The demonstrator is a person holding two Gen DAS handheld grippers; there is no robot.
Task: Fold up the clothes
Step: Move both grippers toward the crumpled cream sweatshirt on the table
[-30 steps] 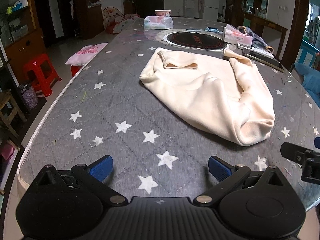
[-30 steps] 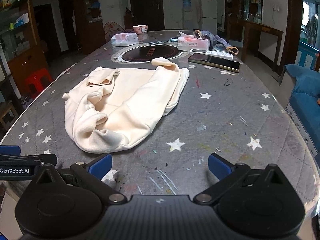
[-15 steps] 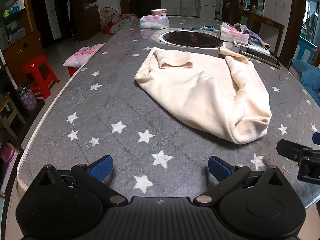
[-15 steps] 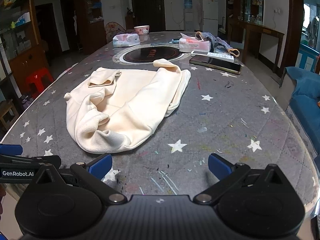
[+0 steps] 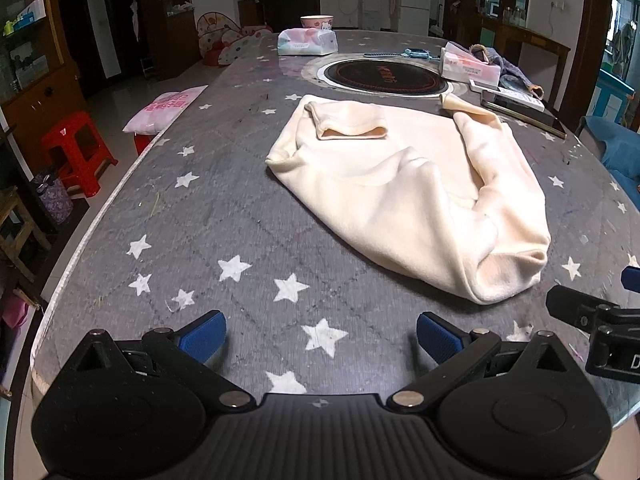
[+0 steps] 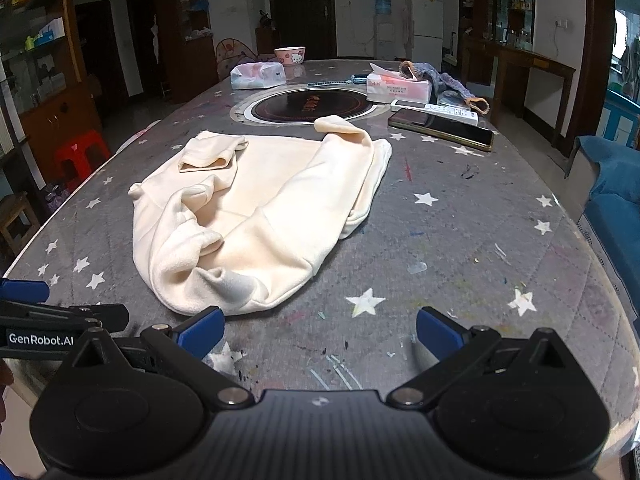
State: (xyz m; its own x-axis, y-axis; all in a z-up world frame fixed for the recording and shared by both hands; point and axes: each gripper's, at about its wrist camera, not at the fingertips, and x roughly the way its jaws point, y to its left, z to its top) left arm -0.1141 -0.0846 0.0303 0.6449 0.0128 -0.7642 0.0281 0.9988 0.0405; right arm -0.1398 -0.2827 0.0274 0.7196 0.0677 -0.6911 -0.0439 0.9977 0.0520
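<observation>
A cream sweatshirt (image 5: 404,196) lies crumpled on the grey star-patterned table (image 5: 224,216), sleeves folded over its body; it also shows in the right wrist view (image 6: 256,216). My left gripper (image 5: 320,336) is open and empty, low over the table's near edge, left of the garment's hem. My right gripper (image 6: 320,334) is open and empty, just in front of the hem. The right gripper's finger (image 5: 584,312) shows at the right edge of the left wrist view; the left gripper's finger (image 6: 60,316) shows at the left of the right wrist view.
Beyond the garment are a round black hotplate (image 6: 312,106), tissue packs (image 6: 398,88), a phone (image 6: 440,128), a remote (image 6: 434,108), a bowl (image 6: 290,55) and a grey cloth (image 6: 448,80). A red stool (image 5: 76,148) stands left; a blue sofa (image 6: 612,208) right.
Both grippers have drawn back slightly and risen a little; the garment sits a bit farther off. The sweatshirt itself has not moved, and both stay open.
</observation>
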